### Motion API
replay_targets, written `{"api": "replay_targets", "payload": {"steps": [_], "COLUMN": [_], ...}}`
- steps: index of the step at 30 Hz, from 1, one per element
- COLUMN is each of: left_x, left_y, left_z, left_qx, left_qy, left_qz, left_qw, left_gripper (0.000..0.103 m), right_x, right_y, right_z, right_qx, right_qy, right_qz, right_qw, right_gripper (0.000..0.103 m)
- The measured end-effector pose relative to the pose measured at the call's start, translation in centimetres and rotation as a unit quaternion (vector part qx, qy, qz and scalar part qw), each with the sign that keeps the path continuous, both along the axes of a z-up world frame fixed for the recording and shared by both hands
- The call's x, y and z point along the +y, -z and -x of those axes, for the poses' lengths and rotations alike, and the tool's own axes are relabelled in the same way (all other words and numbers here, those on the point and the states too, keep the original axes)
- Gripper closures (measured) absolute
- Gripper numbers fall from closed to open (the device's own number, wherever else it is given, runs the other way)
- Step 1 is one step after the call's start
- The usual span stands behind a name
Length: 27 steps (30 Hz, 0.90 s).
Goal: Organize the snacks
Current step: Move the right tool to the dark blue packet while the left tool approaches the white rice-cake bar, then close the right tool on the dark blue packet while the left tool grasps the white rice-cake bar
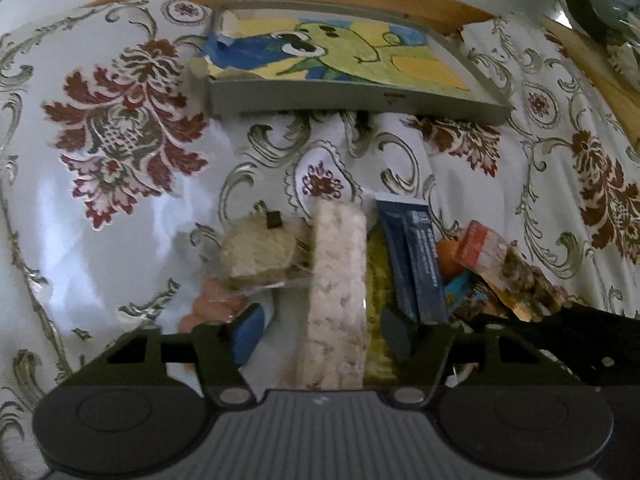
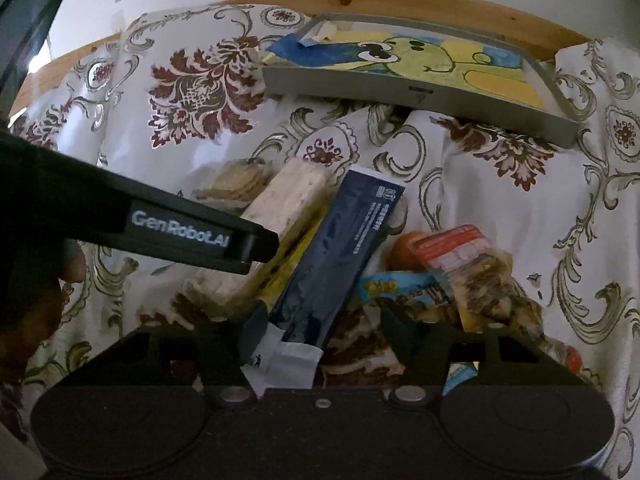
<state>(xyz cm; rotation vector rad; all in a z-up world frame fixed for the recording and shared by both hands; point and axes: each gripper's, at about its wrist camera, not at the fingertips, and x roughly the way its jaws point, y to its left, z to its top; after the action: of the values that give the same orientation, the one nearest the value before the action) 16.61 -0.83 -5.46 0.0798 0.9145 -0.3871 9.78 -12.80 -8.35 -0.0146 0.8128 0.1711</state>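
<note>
Left gripper (image 1: 320, 332): spread around rice-cake pack (image 1: 338, 292).
Right gripper (image 2: 320, 330): spread around blue packet (image 2: 332, 264).
Grey tray (image 2: 400, 90): holds drawing (image 2: 420, 60).

Right gripper (image 2: 320, 332) hangs over the snack heap with its jaws spread wide either side of the dark blue packet (image 2: 336, 252). The left gripper's black finger (image 2: 180, 232) crosses in from the left over the pale wafer pack (image 2: 288, 196). Far behind, the grey tray (image 2: 400, 92) sits on the floral cloth (image 2: 140, 152).
</note>
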Motion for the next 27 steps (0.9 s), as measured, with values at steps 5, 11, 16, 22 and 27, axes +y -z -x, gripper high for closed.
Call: {"api": "replay_targets", "payload": {"steps": [5, 11, 16, 22, 27], "left_x": [-0.5, -0.7, -1.1, -1.1, -1.1], "left_y": [0.5, 1.2, 1.4, 1.3, 1.1], "left_z": [-0.4, -1.1, -1.3, -1.1, -0.6], "left_qx": [0.006, 0.018, 0.016, 0.019, 0.019], "left_qy": [0.008, 0.008, 0.011, 0.001, 0.001], "left_qz": [0.002, 0.004, -0.007, -0.007, -0.002], "left_qw": [0.9999, 0.9998, 0.9998, 0.9998, 0.9998], "left_gripper": [0.052, 0.060, 0.062, 0.065, 0.066], "right_x": [0.5, 1.2, 1.4, 1.9, 1.6], "right_y": [0.2, 0.7, 0.8, 0.6, 0.4], "right_z": [0.0, -0.3, -0.4, -0.2, -0.1], "right_qx": [-0.007, -0.008, -0.006, -0.009, -0.011], "right_qy": [0.000, 0.001, 0.000, -0.005, 0.003], "right_qz": [0.007, 0.020, 0.029, 0.050, 0.046], "right_qw": [1.000, 1.000, 1.000, 0.999, 0.999], "right_gripper": [0.041, 0.041, 0.041, 0.053, 0.059]}}
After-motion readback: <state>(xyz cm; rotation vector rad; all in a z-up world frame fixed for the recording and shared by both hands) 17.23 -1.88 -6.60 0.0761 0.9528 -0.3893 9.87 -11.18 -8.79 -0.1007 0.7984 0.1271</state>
